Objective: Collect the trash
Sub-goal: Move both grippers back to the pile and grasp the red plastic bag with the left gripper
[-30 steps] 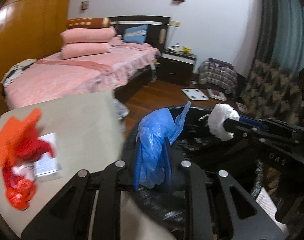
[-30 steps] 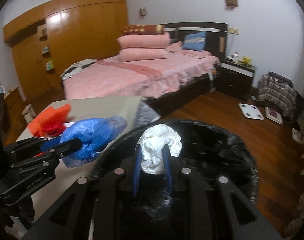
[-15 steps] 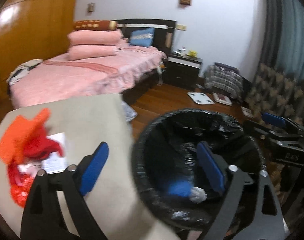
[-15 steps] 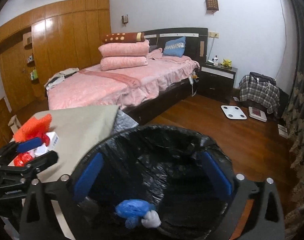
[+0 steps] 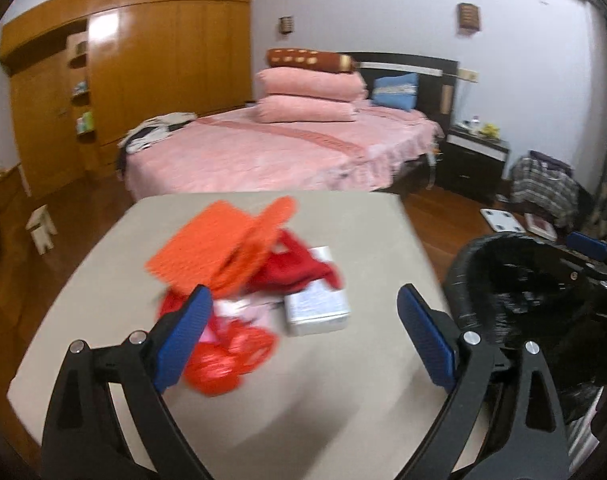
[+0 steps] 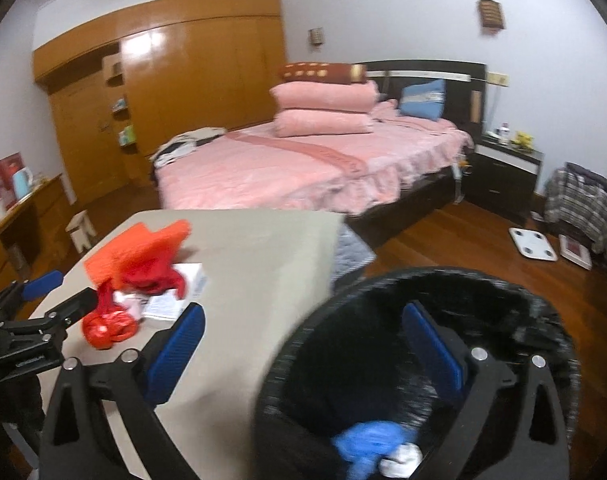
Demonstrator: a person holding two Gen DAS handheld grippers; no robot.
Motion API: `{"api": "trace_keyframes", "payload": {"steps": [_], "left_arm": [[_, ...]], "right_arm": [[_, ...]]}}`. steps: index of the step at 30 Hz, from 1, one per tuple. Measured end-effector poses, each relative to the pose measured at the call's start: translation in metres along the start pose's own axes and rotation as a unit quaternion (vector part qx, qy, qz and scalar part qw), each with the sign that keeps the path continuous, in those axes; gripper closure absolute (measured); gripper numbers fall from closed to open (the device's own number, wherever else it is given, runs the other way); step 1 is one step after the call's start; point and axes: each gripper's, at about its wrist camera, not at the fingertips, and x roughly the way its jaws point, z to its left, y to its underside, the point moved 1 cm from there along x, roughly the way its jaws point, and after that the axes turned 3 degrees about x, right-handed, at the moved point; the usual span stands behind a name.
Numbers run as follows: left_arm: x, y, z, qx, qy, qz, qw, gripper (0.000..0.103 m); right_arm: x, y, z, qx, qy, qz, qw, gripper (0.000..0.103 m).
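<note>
My left gripper [image 5: 303,332] is open and empty, over the beige table [image 5: 343,400], just short of a trash pile: an orange foam sheet [image 5: 211,240], red cloth [image 5: 295,272], a red plastic bag [image 5: 227,360] and a small white box [image 5: 317,308]. My right gripper [image 6: 303,344] is open and empty over the rim of the black-lined trash bin [image 6: 423,280]. A blue bag [image 6: 363,446] and a white wad [image 6: 403,456] lie inside the bin. The bin also shows in the left wrist view [image 5: 515,280]. The left gripper shows in the right wrist view [image 6: 43,300].
The bin stands on the wood floor right of the table. A pink bed [image 5: 283,152] lies beyond the table, with a dark nightstand [image 5: 475,164], a white scale [image 6: 533,242] and a plaid garment [image 6: 583,200] to the right. A small stool [image 5: 41,228] stands at the left.
Both grippers opened and dropped the blue bag and the white wad into the bin. The left gripper then swung left over the table toward the red and orange pile.
</note>
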Motion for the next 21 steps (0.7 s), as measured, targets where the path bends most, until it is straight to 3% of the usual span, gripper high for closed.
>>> {"api": "trace_keyframes", "payload": {"steps": [7, 12, 21], "left_arm": [[0.012, 0.026, 0.05, -0.021, -0.046, 0.03, 0.9982, 0.012], [0.022, 0.04, 0.063, -0.03, -0.048, 0.049, 0.9972, 0.018], [0.056, 0.057, 0.067, -0.034, -0.041, 0.087, 0.9948, 0.018]], "right_arm": [[0.029, 0.009, 0.043, -0.019, -0.037, 0.015, 0.999, 0.006], [0.046, 0.012, 0.058, -0.027, -0.046, 0.027, 0.998, 0.006], [0.064, 0.018, 0.066, -0.036, -0.044, 0.044, 0.997, 0.006]]}}
